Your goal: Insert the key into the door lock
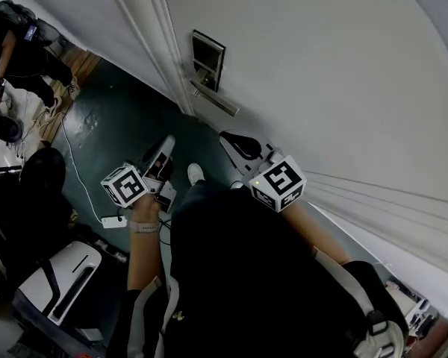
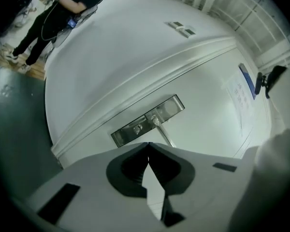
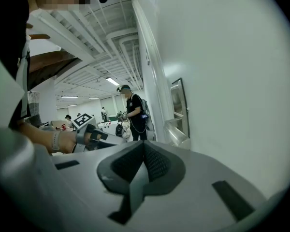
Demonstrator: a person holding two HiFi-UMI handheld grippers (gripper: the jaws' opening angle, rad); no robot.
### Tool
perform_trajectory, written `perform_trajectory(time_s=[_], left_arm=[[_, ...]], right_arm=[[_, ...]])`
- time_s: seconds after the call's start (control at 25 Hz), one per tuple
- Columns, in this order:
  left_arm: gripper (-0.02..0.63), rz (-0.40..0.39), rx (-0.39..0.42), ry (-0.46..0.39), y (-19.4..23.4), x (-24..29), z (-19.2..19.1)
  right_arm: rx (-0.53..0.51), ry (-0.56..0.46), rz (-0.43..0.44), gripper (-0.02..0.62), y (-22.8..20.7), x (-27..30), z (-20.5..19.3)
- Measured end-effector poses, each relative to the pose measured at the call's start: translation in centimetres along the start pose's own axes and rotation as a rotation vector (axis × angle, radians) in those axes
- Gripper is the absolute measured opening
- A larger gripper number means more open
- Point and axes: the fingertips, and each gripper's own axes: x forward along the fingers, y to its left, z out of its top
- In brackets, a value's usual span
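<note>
Broadly, found both claws held low in front of the white door (image 1: 321, 66), below the door lock (image 1: 207, 60) and well apart from it.

Read the left claw (image 2: 148, 145) as pressed together at the tips, pads touching at the front and gaping slightly further back. Saw nothing lodged between them. Read the right claw (image 3: 144, 144) likewise as pressed together, with no object between the pads. Could not locate the key in any view, and so could not confirm either claw as carrying it. Kept open the possibility of a thin blade pinched edge-on, unverified.

Located the door lock in a dark metal lock plate (image 2: 147, 121) close to the door edge, with the lever handle (image 1: 216, 101) projecting from the plate's lower part. Could not make out the keyhole with certainty.

In the left gripper view, found the lock plate ahead of and above the claw tips, almost on the claw's own centre line, long axis lying across the view on a slant. In the right gripper view, found the same plate off to the right of the claw line and seen nearly edge-on, indicating a claw aimed along the door face rather than at it.

In the head view, placed the right claw closer to the lever handle, but the left claw squarer to the plate. Judged the left claw better aligned for insertion, needing travel forward and upward toward the plate. Judged insertion not yet begun.
</note>
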Motion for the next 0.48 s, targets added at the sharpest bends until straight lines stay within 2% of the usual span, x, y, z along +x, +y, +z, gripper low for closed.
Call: perform_trajectory(time_s=[0.2,0.48], left_arm=[[0.009,0.130,0.177,-0.063,-0.9,-3.5,0.6],[0.009,0.249,0.406,-0.123,-3.1,-6.7,1.4]], right_arm=[[-0.029,-0.001,0.097,0.014,2.2,0.8,1.5],[-0.059,-0.004,0.162,0.014,4.6,0.8,3.0]])
